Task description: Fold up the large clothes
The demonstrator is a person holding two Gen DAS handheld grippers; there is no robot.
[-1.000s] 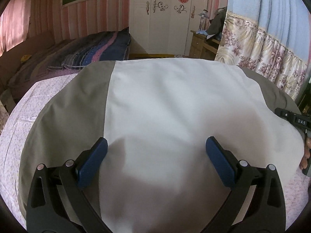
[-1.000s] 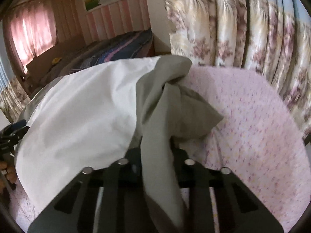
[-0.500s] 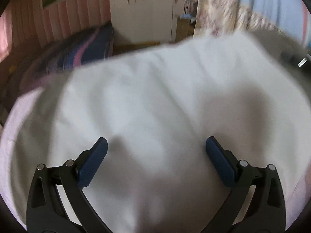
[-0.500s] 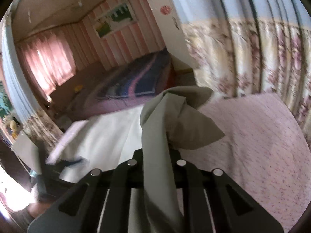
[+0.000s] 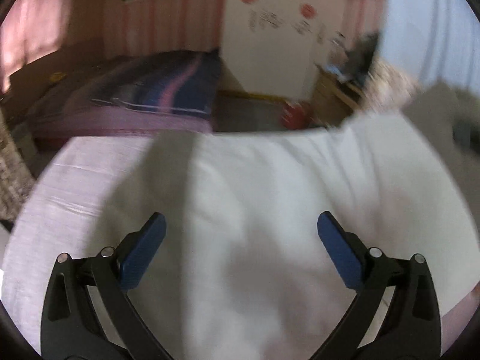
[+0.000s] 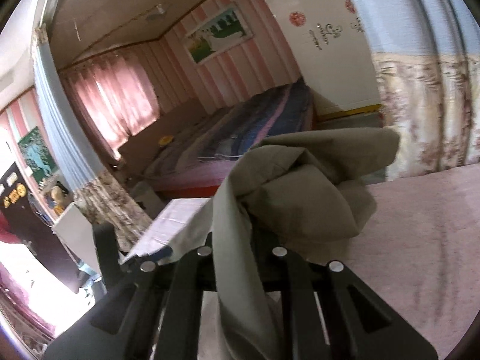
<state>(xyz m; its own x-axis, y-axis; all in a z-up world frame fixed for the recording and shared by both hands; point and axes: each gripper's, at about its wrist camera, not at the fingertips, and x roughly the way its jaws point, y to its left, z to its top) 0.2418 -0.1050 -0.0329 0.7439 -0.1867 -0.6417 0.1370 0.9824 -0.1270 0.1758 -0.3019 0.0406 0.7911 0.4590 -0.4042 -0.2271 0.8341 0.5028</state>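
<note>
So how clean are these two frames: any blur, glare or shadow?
Left wrist view: smeared by motion blur, with a soft shadow on the white garment between the open left gripper. Right wrist view: sharper, bright glare at the lower left, fisheye bending the curtains.

The room has pink striped walls (image 6: 240,60). A picture (image 6: 219,36) with green and white in it hangs on the wall. A pink curtain (image 6: 117,99) glows with light from behind. Below it is a bed with a blue and purple striped blanket (image 6: 258,126). A small yellow thing (image 6: 165,140) lies near the head of the bed. A white wardrobe (image 5: 270,45) with round red stickers on its doors stands past the foot of the bed. A curtain (image 6: 426,90) that is blue on top and flowery lower down hangs on the right. A pink cloth (image 6: 420,225) with tiny dots covers the flat top up close.
</note>
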